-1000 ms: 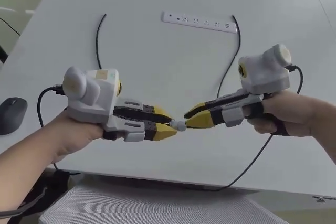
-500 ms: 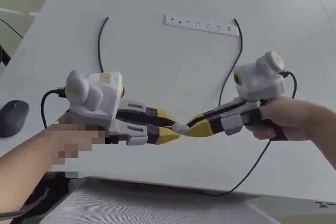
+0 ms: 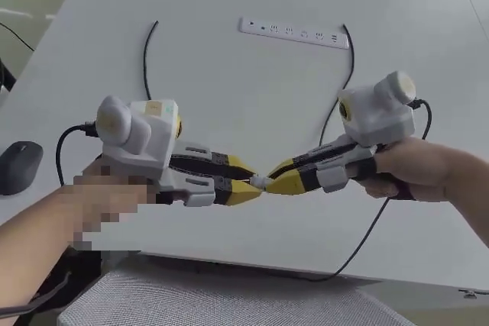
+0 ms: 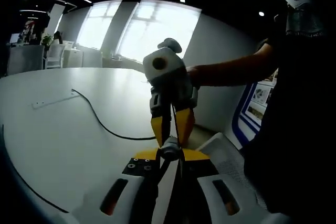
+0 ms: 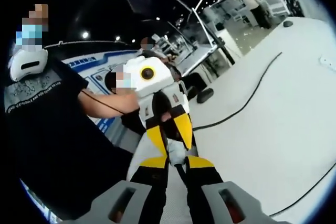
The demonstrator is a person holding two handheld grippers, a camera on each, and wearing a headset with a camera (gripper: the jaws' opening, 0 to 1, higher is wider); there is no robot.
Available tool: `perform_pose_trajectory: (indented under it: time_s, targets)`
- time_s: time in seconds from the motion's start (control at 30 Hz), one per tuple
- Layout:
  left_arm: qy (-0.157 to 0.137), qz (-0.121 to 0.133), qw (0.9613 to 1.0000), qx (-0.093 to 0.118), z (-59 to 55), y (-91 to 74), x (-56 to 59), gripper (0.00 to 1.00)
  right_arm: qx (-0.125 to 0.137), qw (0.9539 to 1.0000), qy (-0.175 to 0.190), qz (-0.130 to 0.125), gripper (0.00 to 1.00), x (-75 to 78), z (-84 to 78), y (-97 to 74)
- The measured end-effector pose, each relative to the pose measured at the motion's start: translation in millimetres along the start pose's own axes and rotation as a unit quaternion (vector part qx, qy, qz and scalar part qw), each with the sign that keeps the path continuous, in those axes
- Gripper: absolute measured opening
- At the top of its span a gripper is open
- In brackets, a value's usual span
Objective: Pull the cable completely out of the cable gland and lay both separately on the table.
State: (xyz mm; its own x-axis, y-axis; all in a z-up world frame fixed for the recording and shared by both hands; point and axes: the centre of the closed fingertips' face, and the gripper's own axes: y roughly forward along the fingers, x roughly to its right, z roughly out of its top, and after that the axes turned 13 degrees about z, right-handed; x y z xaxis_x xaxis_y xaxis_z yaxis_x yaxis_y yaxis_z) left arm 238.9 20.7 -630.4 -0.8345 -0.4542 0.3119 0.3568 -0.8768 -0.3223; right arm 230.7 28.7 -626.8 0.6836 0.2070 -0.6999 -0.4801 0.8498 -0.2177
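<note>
Facing tip to tip above the near edge of the white table (image 3: 229, 97), your two grippers met at the cable gland (image 3: 260, 182), a small, pale grey, round fitting held clear of the surface. The left gripper (image 3: 250, 188) had its yellow jaws clamped on the gland. The right gripper (image 3: 273, 182) had its jaws drawn together on the thin dark cable (image 5: 181, 169) leaving it. A white power strip (image 3: 290, 33) lay far back on the table.

No text can be read: the white print on a person's black shirt (image 5: 32, 94), the blue wall band (image 5: 100, 57) lettering and the posters (image 4: 258, 103) are all too blurred.
</note>
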Motion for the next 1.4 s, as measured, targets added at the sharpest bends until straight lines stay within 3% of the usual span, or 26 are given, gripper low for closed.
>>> perform_pose_trajectory:
  time_s: [0.1, 0.17, 0.23, 0.33, 0.37, 0.5, 0.6, 0.87, 1.0, 1.4]
  targets:
    - [-0.005, 0.000, 1.0000, 0.002, 0.7, -1.0, 0.4, 0.15, -0.025, 0.9972, -0.061, -0.033, 0.07, -2.7, 0.0, 0.8]
    - [-0.005, -0.002, 1.0000, 0.003, 0.9, -1.2, 1.4, 0.15, -0.039, 0.9931, -0.096, -0.057, 0.07, -4.2, -0.5, 1.4]
    - [-0.006, -0.003, 1.0000, 0.001, 0.4, -1.0, 2.3, 0.15, -0.057, 0.9855, -0.136, -0.083, 0.07, -4.3, -2.1, 1.5]
    - [-0.007, -0.009, 0.9999, -0.002, -1.0, -0.8, 5.3, 0.15, -0.090, 0.9702, -0.194, -0.113, 0.07, -6.3, -5.9, 2.8]
    - [-0.008, -0.010, 0.9999, -0.003, -1.4, -0.6, 5.9, 0.15, -0.107, 0.9613, -0.219, -0.128, 0.07, -6.6, -6.8, 3.1]
    - [-0.015, -0.014, 0.9998, -0.009, -4.1, 0.1, 8.4, 0.15, -0.153, 0.9370, -0.272, -0.157, 0.07, -2.1, -13.8, 3.2]
    - [-0.016, -0.016, 0.9996, -0.015, -7.1, 0.9, 9.7, 0.15, -0.166, 0.9322, -0.279, -0.160, 0.07, -1.0, -16.5, 4.8]
    - [-0.021, -0.010, 0.9997, -0.009, -4.2, -0.2, 6.0, 0.15, -0.157, 0.9341, -0.273, -0.167, 0.08, 2.5, -10.8, 2.3]
    - [-0.020, -0.011, 0.9997, -0.009, -3.5, -0.3, 6.0, 0.15, -0.152, 0.9386, -0.260, -0.168, 0.08, 2.8, -9.8, 2.3]
    - [-0.016, -0.013, 0.9997, -0.008, -3.8, 0.0, 6.9, 0.15, -0.126, 0.9456, -0.238, -0.183, 0.13, -1.4, -3.2, -1.6]
